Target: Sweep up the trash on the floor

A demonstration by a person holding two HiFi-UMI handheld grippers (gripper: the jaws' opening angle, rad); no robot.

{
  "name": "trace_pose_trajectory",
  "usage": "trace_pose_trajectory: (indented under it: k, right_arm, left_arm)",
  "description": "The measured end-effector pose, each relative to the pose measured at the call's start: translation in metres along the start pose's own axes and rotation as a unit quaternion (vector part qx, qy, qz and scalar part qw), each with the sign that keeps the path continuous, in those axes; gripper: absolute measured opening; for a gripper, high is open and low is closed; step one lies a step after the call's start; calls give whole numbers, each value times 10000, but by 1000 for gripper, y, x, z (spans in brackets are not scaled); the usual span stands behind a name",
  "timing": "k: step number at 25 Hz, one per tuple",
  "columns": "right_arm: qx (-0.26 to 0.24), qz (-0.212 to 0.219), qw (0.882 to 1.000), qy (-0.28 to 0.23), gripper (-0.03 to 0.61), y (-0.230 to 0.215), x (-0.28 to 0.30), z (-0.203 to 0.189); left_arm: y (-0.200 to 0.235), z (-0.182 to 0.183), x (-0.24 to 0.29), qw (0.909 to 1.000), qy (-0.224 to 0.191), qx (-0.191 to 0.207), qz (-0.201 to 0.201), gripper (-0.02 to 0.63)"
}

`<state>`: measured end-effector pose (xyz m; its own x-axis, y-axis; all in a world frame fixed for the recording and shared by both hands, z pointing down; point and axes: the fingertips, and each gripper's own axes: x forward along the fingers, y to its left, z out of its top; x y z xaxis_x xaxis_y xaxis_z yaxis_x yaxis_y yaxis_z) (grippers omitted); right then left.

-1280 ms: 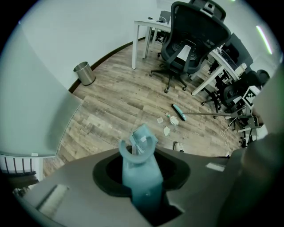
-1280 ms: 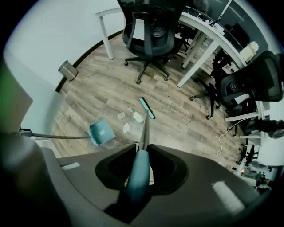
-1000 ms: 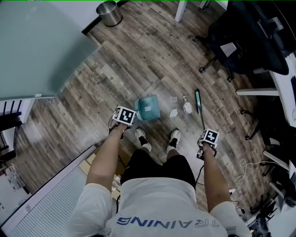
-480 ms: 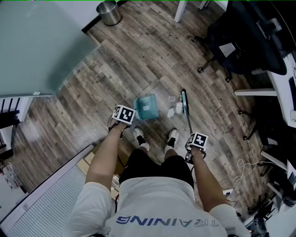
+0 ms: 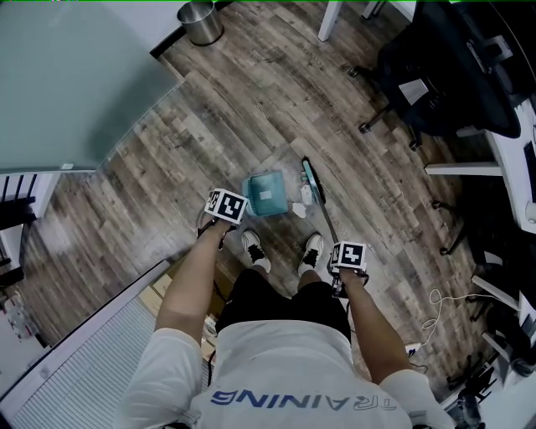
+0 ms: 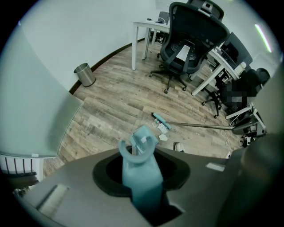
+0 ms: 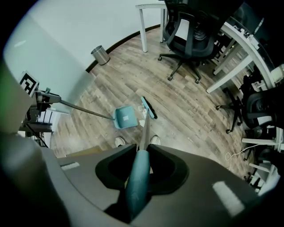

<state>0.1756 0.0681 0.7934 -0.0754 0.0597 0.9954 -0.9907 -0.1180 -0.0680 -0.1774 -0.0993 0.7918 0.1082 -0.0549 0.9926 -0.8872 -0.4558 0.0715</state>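
Observation:
A teal dustpan (image 5: 266, 194) stands on the wood floor just ahead of the person's shoes. My left gripper (image 5: 225, 209) is shut on the dustpan's long handle (image 6: 141, 175) and points down. My right gripper (image 5: 347, 255) is shut on the broom's teal grip (image 7: 136, 181). The broom head (image 5: 311, 179) rests on the floor right beside the dustpan's open side. Small white scraps of trash (image 5: 300, 199) lie between broom head and dustpan, also visible as trash (image 6: 163, 135) in the left gripper view.
A metal bin (image 5: 201, 20) stands by the far wall next to a frosted glass partition (image 5: 75, 92). A black office chair (image 5: 444, 71) and white desk legs (image 5: 328, 18) are at the far right. Cables (image 5: 444, 308) lie on the floor at the right.
My right gripper has moved left with the broom. The broom head has slid left across the floor, pushing the scraps up to the dustpan. The left gripper and dustpan stayed put.

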Motion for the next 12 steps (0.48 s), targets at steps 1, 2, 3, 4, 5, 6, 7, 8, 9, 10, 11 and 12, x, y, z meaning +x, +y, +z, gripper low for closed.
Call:
trace_pose_trajectory:
  k: [1, 2, 3, 4, 5, 6, 7, 8, 9, 10, 11, 12]
  right_arm:
    - [-88, 55, 9999, -15, 107, 5, -1, 2]
    - [-187, 111, 9998, -28, 107, 11, -2, 5]
    - [-283, 173, 9994, -38, 107, 17, -2, 7]
    - [-362, 246, 9990, -42, 109, 23, -3, 9]
    - [-418, 331, 9986, -39, 109, 30, -4, 10]
    - [-450, 428, 9981, -26, 109, 38, -4, 10]
    - [-456, 539, 9975, -2, 109, 45, -4, 10]
    - [-436, 667, 9968, 30, 109, 52, -4, 8]
    - [-390, 813, 9959, 71, 109, 60, -4, 7]
    - [-327, 968, 9947, 117, 109, 67, -3, 4]
    - [-257, 1122, 9932, 167, 109, 74, -3, 2]
    - [-171, 1280, 9914, 221, 109, 81, -3, -1]
  left_arm:
    - [0, 0, 0, 10000, 3, -3, -3, 98]
    - [0, 1, 0, 10000, 1, -3, -4, 98]
    - [0, 1, 0, 10000, -4, -1, -3, 98]
    - [1, 1, 0, 10000, -6, 0, -3, 98]
    - [1, 1, 0, 10000, -5, 0, -3, 98]
    - [2, 1, 0, 10000, -1, -1, -5, 98]
    - [2, 1, 0, 10000, 4, -3, -7, 98]
    - [2, 1, 1, 10000, 7, -2, -7, 98]
    - [2, 1, 1, 10000, 5, 4, -4, 98]
    - [2, 2, 1, 10000, -1, 11, 0, 98]
    - [2, 2, 2, 10000, -6, 10, 0, 98]
    - [2, 2, 2, 10000, -7, 4, -3, 98]
